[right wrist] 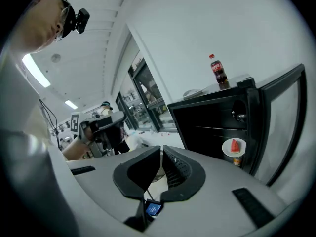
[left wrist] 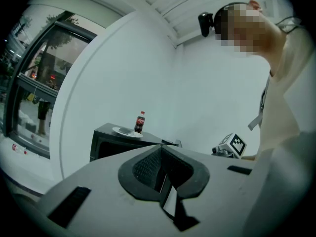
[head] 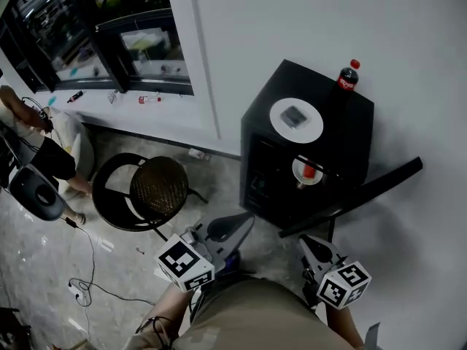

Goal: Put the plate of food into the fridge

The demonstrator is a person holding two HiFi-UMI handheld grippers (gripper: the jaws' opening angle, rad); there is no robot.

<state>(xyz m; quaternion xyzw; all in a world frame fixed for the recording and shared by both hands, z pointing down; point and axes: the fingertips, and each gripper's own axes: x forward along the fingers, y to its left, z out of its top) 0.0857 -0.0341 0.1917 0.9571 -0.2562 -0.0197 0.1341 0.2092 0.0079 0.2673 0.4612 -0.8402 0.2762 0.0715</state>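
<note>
Both grippers clenched, nothing between the jaws in either gripper view. You hold the left gripper (head: 237, 224) and the right gripper (head: 306, 243) low, close to your body and near each other, both clear of the fridge (head: 350, 115).

- The fridge stands ahead of both grippers, and its door (head: 365, 192) is swung open ahead and to the right of the right gripper.
- The plate of food (head: 298, 172), carrying a red watermelon slice (right wrist: 235, 145), sits inside the open fridge. It is ahead of the right gripper and ahead-right of the left one, touching neither.
- A second plate (head: 281, 126) with a grey item lies on top of the fridge, farther ahead.
- A cola bottle (head: 348, 77) stands upright just beside that plate, to its right.
</note>
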